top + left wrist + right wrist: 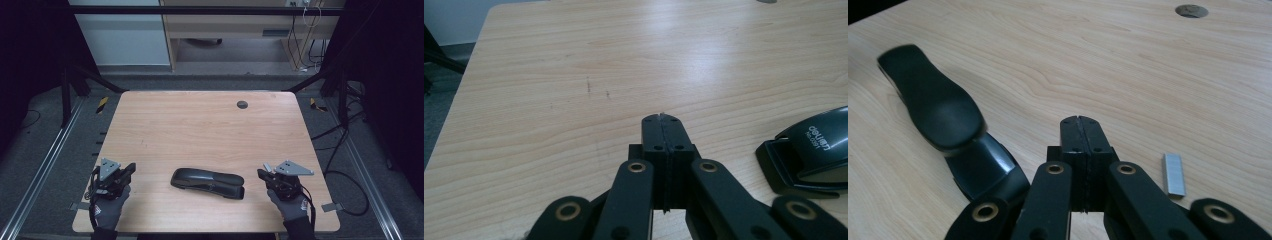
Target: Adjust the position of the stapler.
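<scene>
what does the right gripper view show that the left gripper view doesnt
The right gripper view has a silver strip of staples lying on the table beside the right gripper, a round dark hole in the tabletop far off, and the black stapler seen along its whole length.

The left gripper view has the printed lettering on the stapler's top and the table's left edge with grey floor beyond.

Both share the wooden table, the stapler, and a gripper with jaws shut on nothing, like the left gripper.
</scene>
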A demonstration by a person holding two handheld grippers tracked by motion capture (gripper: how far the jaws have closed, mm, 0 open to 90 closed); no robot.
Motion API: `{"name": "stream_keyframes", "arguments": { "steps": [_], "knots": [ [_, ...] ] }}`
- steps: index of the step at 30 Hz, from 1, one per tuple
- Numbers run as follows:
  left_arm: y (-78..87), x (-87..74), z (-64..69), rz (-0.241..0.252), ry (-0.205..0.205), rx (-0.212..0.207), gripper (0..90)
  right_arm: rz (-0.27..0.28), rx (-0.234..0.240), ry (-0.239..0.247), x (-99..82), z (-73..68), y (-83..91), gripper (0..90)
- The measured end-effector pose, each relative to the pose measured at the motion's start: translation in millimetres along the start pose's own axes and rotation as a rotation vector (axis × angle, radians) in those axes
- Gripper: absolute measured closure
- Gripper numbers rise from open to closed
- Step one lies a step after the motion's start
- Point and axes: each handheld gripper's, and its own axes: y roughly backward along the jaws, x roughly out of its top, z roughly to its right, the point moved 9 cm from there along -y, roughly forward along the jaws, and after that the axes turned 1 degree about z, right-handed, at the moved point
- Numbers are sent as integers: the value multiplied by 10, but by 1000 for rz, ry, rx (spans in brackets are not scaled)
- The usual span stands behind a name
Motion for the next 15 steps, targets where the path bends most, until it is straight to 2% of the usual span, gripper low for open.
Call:
{"name": "stream_keyframes", "arguments": {
  "steps": [4, 8, 10, 11, 15],
  "knots": [
    [-93, 86, 102, -8, -25, -26, 900, 13, 26, 11, 92, -98, 1, 900],
    [-175, 160, 195, -13, -47, -42, 900, 17, 28, 17, 147, -132, 8, 900],
    [-231, 198, 247, -16, -66, -43, 899, 28, 46, 12, 192, -167, 13, 900],
    [-264, 209, 276, -22, -72, -49, 899, 36, 69, 9, 223, -208, 13, 900],
    [-399, 246, 421, -37, -100, -66, 900, 41, 92, 17, 262, -277, 5, 900]
  ]
}}
